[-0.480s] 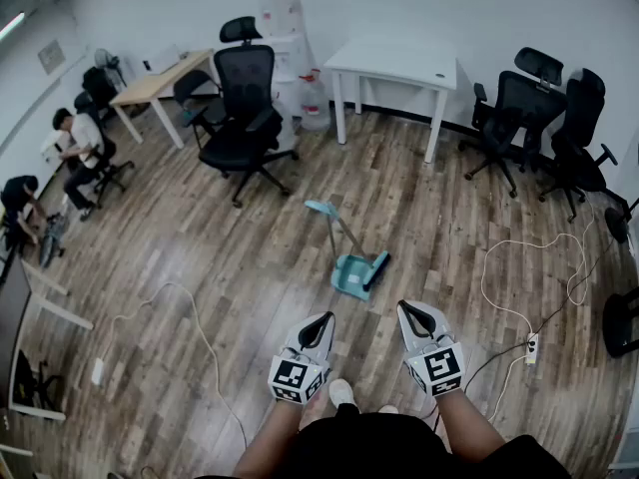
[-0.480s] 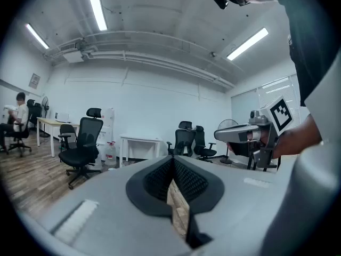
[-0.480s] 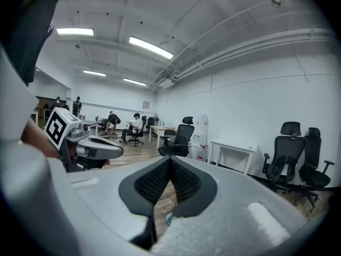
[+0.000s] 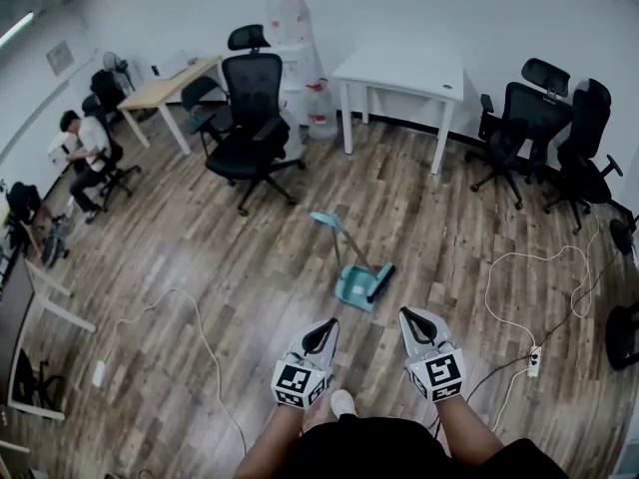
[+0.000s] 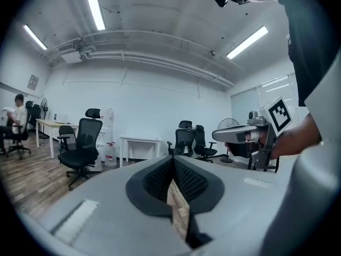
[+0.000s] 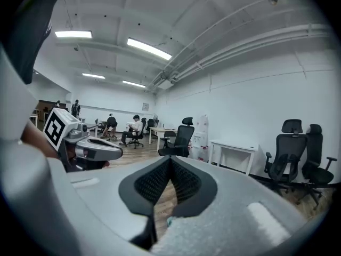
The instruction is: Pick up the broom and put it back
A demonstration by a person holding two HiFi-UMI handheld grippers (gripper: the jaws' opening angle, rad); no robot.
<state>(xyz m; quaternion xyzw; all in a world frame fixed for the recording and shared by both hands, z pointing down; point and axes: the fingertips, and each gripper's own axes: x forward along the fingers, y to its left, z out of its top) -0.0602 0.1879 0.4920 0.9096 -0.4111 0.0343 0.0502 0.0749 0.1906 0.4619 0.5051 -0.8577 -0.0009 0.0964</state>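
Wooden floorboards run through an open office with chairs and desks along the walls. On the open middle of the floor lies the broom, teal head end nearest the person and long handle running away and slightly to the left in the head view. It is well apart from both tools. The left gripper and right gripper both have their jaws together on nothing. The head end lies ahead between them, so either looks about equally near.

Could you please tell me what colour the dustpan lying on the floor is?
Teal, a light blue-green. The dustpan shows best in the head view.
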